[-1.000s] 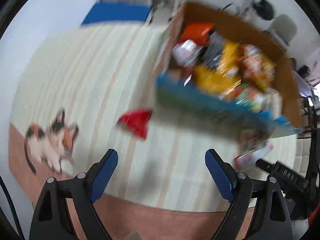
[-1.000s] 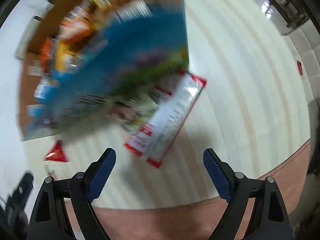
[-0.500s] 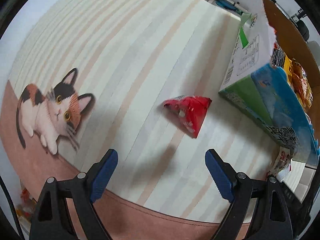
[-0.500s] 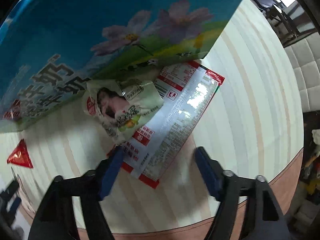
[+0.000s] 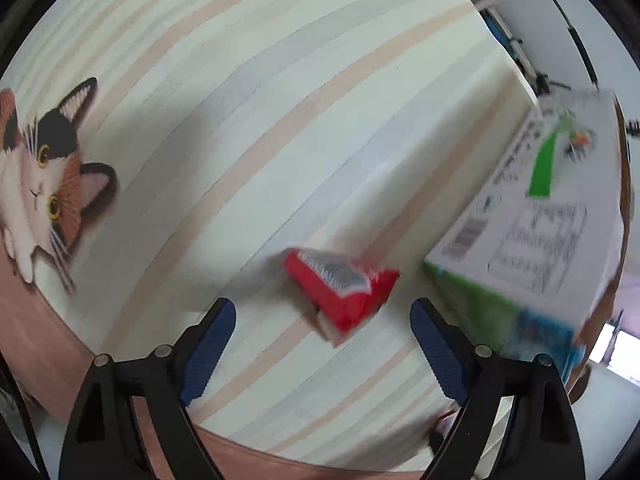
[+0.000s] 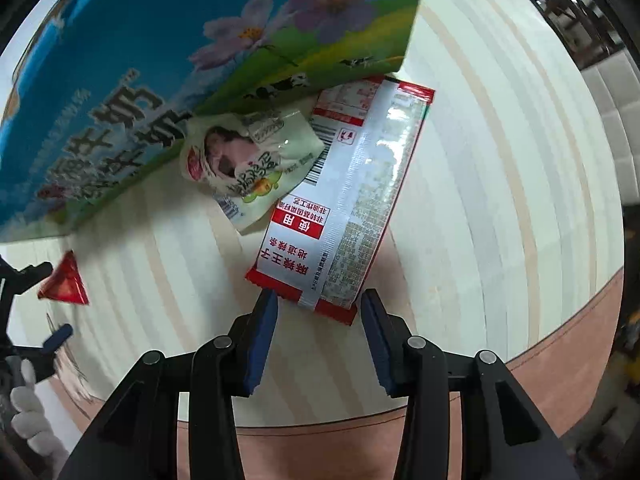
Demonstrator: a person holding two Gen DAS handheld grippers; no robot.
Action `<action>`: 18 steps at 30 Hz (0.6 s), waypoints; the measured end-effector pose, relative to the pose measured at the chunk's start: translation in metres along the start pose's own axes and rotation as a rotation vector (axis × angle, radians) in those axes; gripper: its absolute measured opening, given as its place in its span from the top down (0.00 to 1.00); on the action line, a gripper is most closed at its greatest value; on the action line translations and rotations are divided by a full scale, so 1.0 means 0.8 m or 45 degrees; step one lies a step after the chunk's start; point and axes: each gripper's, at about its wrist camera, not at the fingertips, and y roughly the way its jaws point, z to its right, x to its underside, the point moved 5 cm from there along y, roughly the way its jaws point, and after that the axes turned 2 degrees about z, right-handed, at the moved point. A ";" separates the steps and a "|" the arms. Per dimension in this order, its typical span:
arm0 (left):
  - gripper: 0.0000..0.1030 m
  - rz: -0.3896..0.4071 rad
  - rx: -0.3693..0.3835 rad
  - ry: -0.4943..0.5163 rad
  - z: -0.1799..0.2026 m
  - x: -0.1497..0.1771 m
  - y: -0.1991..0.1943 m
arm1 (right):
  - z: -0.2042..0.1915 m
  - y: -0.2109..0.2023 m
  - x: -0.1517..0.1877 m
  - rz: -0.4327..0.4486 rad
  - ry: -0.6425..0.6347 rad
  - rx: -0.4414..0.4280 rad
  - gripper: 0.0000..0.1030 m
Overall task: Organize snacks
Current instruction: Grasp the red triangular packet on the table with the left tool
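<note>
Red-and-silver long snack packet [image 6: 344, 204] lies flat on the striped mat [image 6: 500, 160], its near end between the blue pads of my right gripper [image 6: 318, 332], whose jaws have just been narrowing and don't press it yet. A pale green pouch [image 6: 248, 168] overlaps it, tucked under the milk carton box [image 6: 160, 60]. My left gripper [image 5: 322, 344] hangs wide apart above a small red triangular packet [image 5: 340, 292], not touching; the same box [image 5: 540, 240] is just beside, cat print [image 5: 40, 176] well off
</note>
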 end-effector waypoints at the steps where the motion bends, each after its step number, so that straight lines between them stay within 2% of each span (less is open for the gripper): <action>1: 0.14 0.005 0.006 -0.014 0.000 -0.002 0.002 | 0.001 -0.003 0.000 0.006 0.010 -0.007 0.53; 3: 0.17 0.023 -0.006 -0.023 -0.005 -0.011 0.001 | 0.005 -0.012 -0.003 0.032 0.023 -0.020 0.52; 4: 0.21 0.043 -0.003 -0.024 -0.007 -0.013 0.000 | 0.009 -0.018 -0.005 0.054 0.034 -0.021 0.52; 5: 0.36 0.066 -0.022 -0.018 -0.009 -0.014 -0.001 | 0.011 -0.022 -0.008 0.074 0.047 -0.023 0.50; 7: 0.48 0.091 -0.039 0.009 -0.013 -0.017 0.000 | 0.017 -0.026 -0.018 0.089 0.070 -0.039 0.44; 8: 0.56 0.102 -0.047 0.041 -0.012 -0.015 -0.001 | 0.019 -0.026 -0.027 0.088 0.083 -0.041 0.41; 14: 0.57 0.148 -0.165 0.261 0.005 0.006 -0.002 | 0.013 -0.007 -0.054 0.034 0.056 0.030 0.41; 15: 0.57 0.152 -0.185 0.300 0.006 0.013 -0.002 | 0.016 0.002 -0.058 0.011 0.054 0.048 0.38; 18: 0.57 0.124 -0.220 0.418 0.006 0.037 0.003 | -0.002 0.009 -0.059 0.050 -0.028 0.104 0.35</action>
